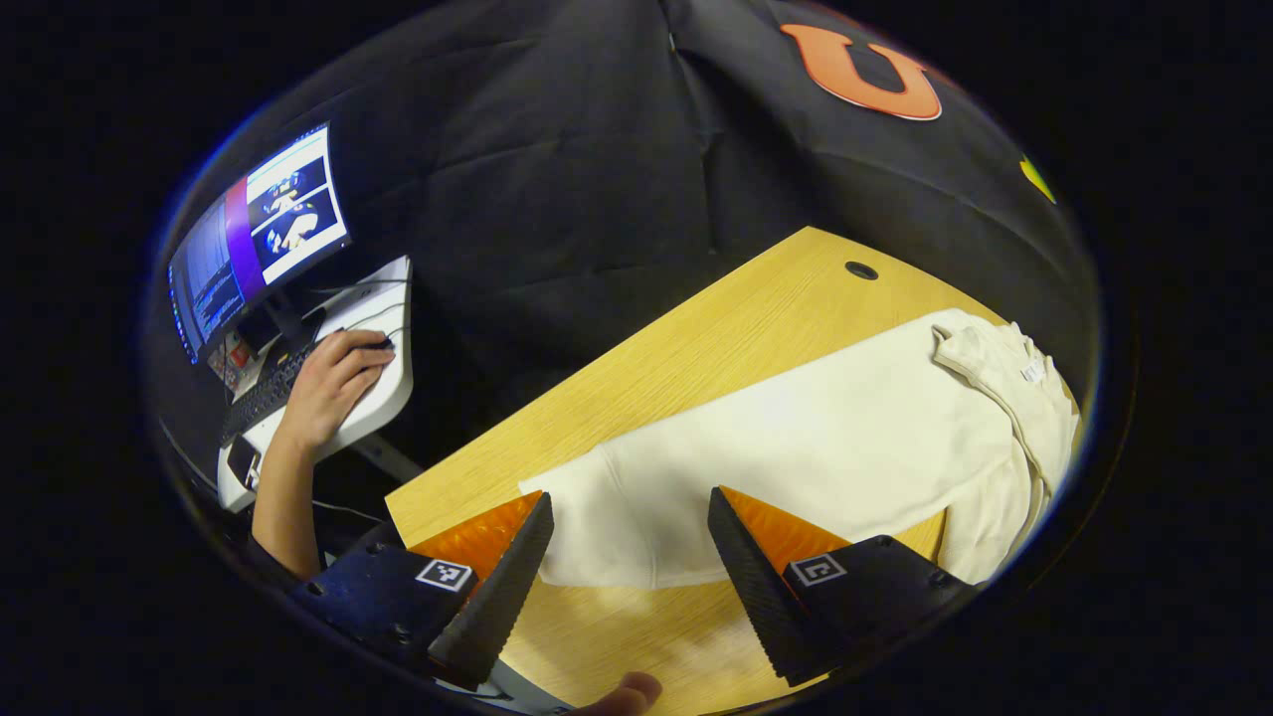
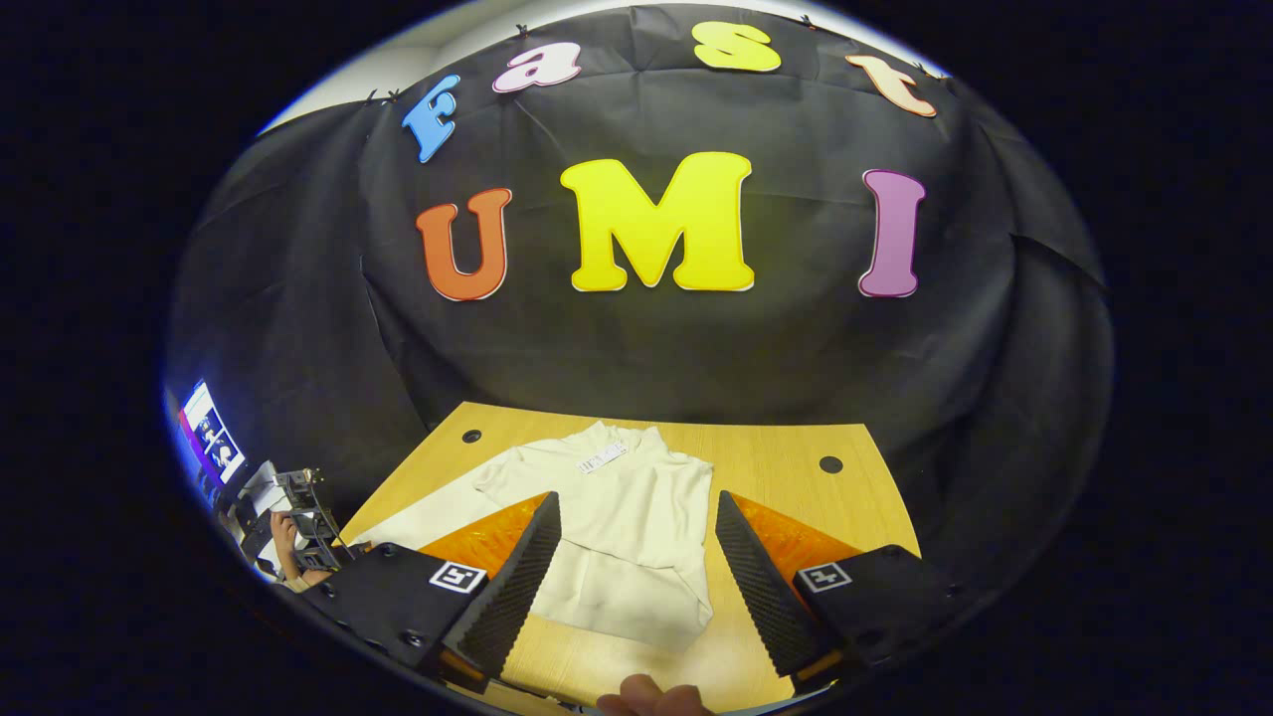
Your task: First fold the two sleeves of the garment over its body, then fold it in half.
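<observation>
Our left gripper [image 1: 627,537] has ribbed wedge fingers on black screwed blocks. Each block carries a square marker. Our right gripper [image 2: 636,537] is built alike.

left gripper [image 1: 627,567]: jaws wide apart, hovering | right gripper [image 2: 636,572]: same

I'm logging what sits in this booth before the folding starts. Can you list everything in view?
garment: one, cream, lying on the table; one sleeve stretched out flat to the side, the other side looks already folded over the body
table: one, light wood, two dark cable holes near its far edge
side desk: one, white, left of the table
monitor: one, lit, on the side desk
keyboard: one, black, on the side desk
person's hand: one, on the side desk by the keyboard
left gripper: one, open, above the outstretched sleeve
right gripper: one, open, above the garment's near edge
</observation>
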The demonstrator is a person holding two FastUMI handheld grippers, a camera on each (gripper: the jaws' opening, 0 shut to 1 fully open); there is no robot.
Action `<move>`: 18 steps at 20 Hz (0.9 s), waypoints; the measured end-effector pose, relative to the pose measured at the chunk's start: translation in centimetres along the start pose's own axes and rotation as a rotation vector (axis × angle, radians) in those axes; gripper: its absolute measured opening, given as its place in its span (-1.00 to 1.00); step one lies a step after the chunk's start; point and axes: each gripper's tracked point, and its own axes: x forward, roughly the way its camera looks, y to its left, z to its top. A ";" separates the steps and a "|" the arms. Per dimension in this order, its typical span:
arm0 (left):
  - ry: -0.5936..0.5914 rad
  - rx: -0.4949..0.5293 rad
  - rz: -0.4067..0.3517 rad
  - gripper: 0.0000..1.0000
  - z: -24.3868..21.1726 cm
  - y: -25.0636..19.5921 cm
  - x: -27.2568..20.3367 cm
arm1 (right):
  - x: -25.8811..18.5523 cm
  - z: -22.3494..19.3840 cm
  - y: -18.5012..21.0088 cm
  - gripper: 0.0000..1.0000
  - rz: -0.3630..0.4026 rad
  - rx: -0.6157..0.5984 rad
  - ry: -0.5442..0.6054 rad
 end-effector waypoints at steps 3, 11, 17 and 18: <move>0.070 -0.088 0.053 0.99 -1.3 1.8 1.0 | -0.5 0.0 0.4 0.95 -0.003 0.005 -0.026; 0.224 -0.228 0.031 0.95 -1.8 1.5 2.6 | 1.0 -1.2 3.9 0.95 0.045 -0.004 0.011; 0.352 -0.178 -0.030 0.87 -1.7 1.3 2.6 | 1.6 -2.0 4.1 0.95 0.061 0.003 0.020; 0.369 -0.177 -0.037 0.70 -1.8 1.3 2.6 | 1.5 -2.1 3.8 0.95 0.060 0.011 0.015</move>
